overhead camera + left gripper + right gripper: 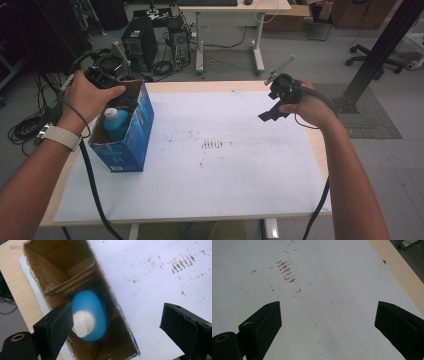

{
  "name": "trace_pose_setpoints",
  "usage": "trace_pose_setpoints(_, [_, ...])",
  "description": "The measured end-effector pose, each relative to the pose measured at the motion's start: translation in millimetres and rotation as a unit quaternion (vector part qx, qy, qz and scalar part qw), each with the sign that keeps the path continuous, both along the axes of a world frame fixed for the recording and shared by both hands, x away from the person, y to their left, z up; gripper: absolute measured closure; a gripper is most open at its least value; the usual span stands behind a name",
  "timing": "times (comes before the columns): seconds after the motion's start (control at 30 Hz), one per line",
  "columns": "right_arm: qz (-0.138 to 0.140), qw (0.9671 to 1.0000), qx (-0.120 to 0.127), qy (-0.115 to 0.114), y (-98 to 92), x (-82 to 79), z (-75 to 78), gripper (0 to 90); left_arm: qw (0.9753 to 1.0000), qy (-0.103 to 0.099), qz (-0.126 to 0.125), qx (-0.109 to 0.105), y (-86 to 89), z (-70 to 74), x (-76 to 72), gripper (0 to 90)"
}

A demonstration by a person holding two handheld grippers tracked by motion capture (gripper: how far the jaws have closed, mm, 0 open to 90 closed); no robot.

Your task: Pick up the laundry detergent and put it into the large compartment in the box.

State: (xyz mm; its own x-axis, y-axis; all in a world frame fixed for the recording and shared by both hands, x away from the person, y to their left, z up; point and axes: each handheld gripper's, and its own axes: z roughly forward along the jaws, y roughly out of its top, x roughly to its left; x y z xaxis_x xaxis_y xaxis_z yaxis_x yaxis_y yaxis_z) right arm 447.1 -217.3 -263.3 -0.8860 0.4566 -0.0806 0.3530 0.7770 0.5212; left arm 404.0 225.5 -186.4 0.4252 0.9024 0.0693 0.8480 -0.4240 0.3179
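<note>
At the left end of the white paper sheet [210, 190] that covers the wooden table [320, 150] stands an open-topped blue cardboard box [135, 135], brown inside, with its far corner near the sheet's back edge. Inside the box, toward its near end, a blue plastic bottle with a white cap [116, 121] stands upright, the cap showing just under the rim. Directly above the box hangs the left gripper [112, 322], gripped in the person's left hand [90, 97], which wears a pale wristband. In the left gripper view its black jaws stand wide apart and hold nothing: one jaw hangs over the box opening and partly overlaps the bottle's [88, 315] white cap, while the other hangs outside the box [100, 277], over bare paper [155, 277]. Whether the jaw touches the cap cannot be told.

Well to the right of the box, beyond a patch of brown smudges [212, 145] near the middle of the sheet, the right gripper [272, 107] is held above the paper by the right hand [307, 107]. In the right gripper view its jaws are also spread wide and empty, pointing down at the smudged paper [324, 272], with the bare table edge [397, 267] beside it.
</note>
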Motion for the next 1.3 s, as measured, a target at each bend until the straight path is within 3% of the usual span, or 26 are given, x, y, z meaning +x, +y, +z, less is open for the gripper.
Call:
trace_pose_setpoints(0.63, [0.000,1.0000,0.001,0.000,-1.8,0.0,0.9,7.2,0.9978,0.008,-0.066,-0.003,-22.3,20.4,-1.8,11.3])
trace_pose_setpoints(1.17, [-0.002,1.0000,0.001,0.002,-2.9,-1.7,1.1,7.2,0.9917,0.023,-0.127,-0.006,-48.7,24.8,-4.7,11.4])
trace_pose_setpoints(1.3, [-0.001,1.0000,0.000,0.003,-2.3,-1.7,0.7,7.2,0.9891,0.018,-0.145,-0.013,-54.2,26.3,-5.5,11.6])
